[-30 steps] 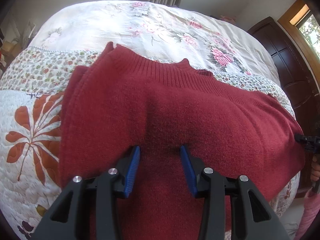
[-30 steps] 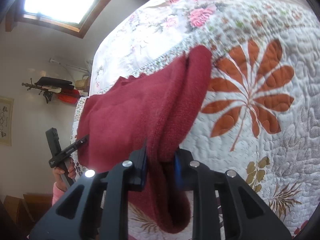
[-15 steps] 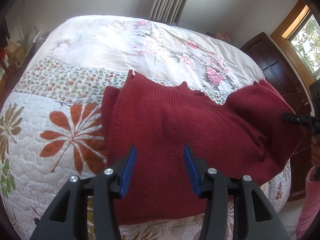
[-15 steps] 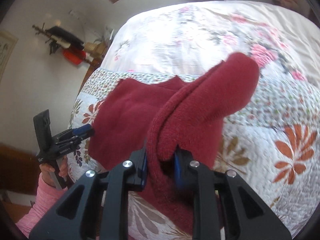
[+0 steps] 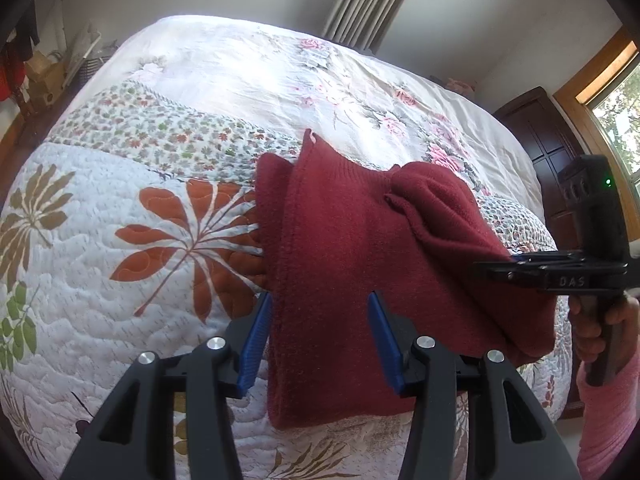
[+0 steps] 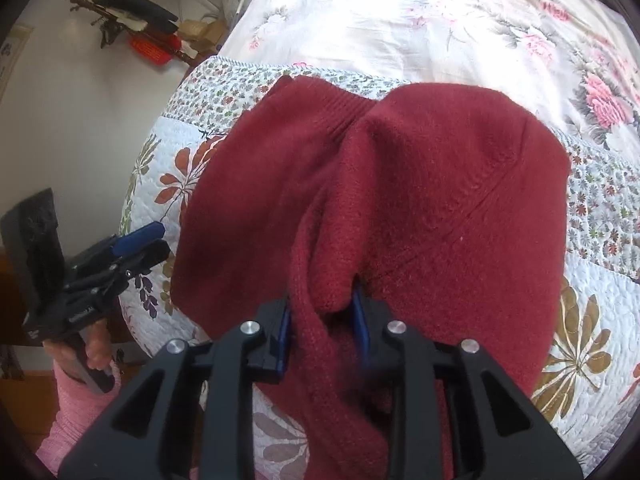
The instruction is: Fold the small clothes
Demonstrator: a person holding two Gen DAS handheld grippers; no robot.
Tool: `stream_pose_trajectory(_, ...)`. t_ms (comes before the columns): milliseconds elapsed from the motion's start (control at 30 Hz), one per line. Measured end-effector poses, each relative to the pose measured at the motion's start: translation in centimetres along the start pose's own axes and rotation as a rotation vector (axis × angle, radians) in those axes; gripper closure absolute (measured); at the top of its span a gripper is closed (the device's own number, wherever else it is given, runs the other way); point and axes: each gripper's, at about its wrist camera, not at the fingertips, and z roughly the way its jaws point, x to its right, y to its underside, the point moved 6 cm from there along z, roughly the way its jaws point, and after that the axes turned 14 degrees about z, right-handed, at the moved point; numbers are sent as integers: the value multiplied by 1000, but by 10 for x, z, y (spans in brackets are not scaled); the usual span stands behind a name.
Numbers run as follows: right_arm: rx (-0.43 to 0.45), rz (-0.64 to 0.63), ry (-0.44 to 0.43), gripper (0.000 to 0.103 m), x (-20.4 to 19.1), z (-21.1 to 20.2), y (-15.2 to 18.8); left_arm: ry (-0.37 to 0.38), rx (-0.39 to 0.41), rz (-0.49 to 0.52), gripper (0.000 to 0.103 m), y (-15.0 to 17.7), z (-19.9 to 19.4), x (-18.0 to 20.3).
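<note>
My left tongs [image 5: 318, 336] are spread wide, pads apart over the near edge of the red sweater [image 5: 360, 264], gripping nothing. My right tongs [image 6: 323, 326] are clenched on a bunched fold of that sweater, lifting its right side over the middle. The rest lies on the quilt [image 5: 120, 264], ribbed collar [image 5: 340, 164] at the far end.

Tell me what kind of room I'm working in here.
Most likely a bedroom: the red sweater lies on a bed with a floral quilt, with curtains behind it and a dark wooden wardrobe by a window.
</note>
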Motion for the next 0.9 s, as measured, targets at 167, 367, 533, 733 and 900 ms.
stream_pose_trajectory(167, 25, 1, -98, 56, -9, -27, 5, 49, 3, -5, 53, -9, 2, 11)
stream_pose_trajectory(367, 143, 13, -125, 50, 10, -92, 8, 128, 2, 24, 42, -26, 9, 43)
stream_pose_trajectory(533, 205, 142, 2, 50, 85, -105, 12, 226, -59, -6, 40, -35, 34, 66)
stream_pose_trajectory(733, 187, 237, 33, 50, 143, -92, 33, 361, -115, -130, 40, -43, 66, 77)
stream_pose_trajectory(900, 176, 288, 38, 50, 172, -83, 50, 403, -145, -185, 40, -52, 89, 82)
